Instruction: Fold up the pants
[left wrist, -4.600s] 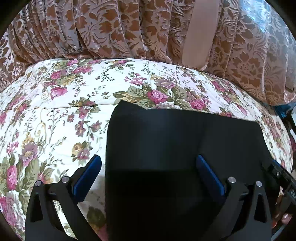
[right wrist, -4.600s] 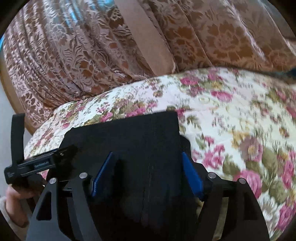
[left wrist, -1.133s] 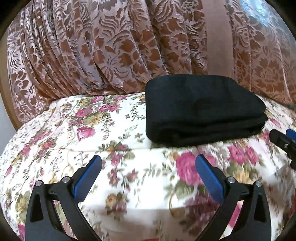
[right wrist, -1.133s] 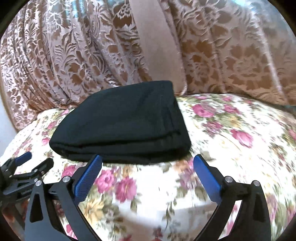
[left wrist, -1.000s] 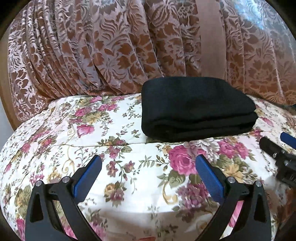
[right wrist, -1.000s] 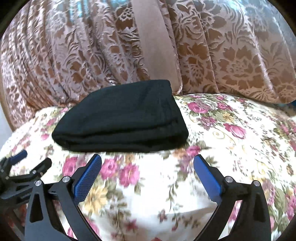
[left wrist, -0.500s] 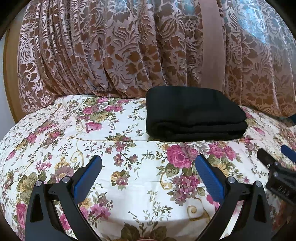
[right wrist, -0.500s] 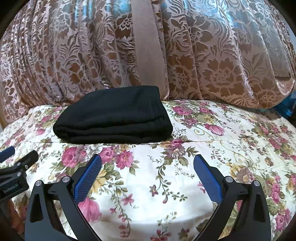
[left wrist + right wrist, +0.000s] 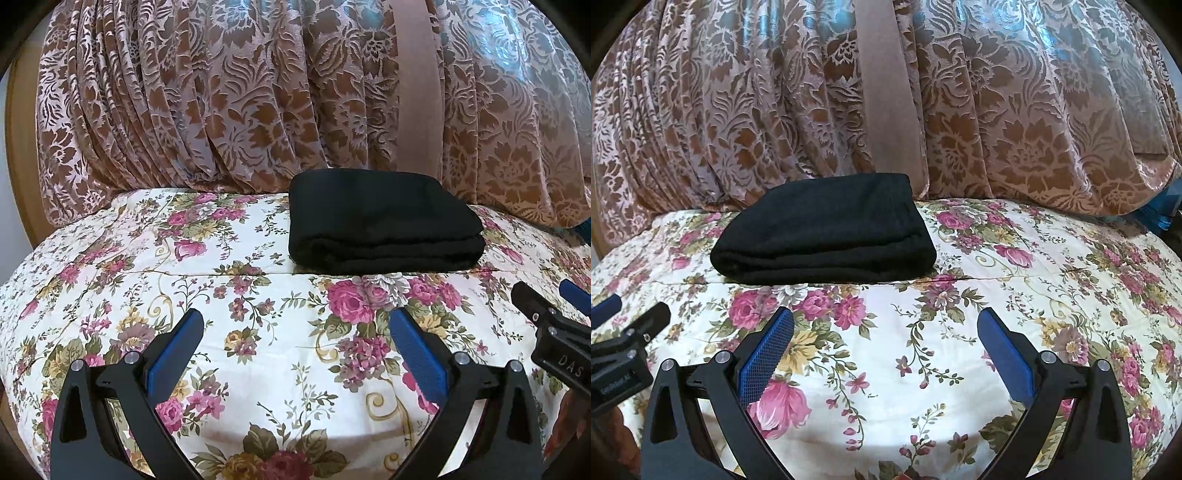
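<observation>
The black pants (image 9: 384, 218) are lying folded into a compact stack on the floral bedspread (image 9: 258, 332), both grippers' jaws gaping wide and empty, leaving seemingly nothing to fold.

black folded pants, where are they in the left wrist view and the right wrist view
Left wrist: the folded pants sit right of centre, at mid height.
Right wrist: they sit left of centre, at mid height.
Shared landmark: the plain tan curtain band hangs behind them.

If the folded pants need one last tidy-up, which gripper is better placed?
Neither clearly: left gripper and right gripper both hang open, short of the folded pants. Right, marginally, since the loose layered corner faces it.
</observation>
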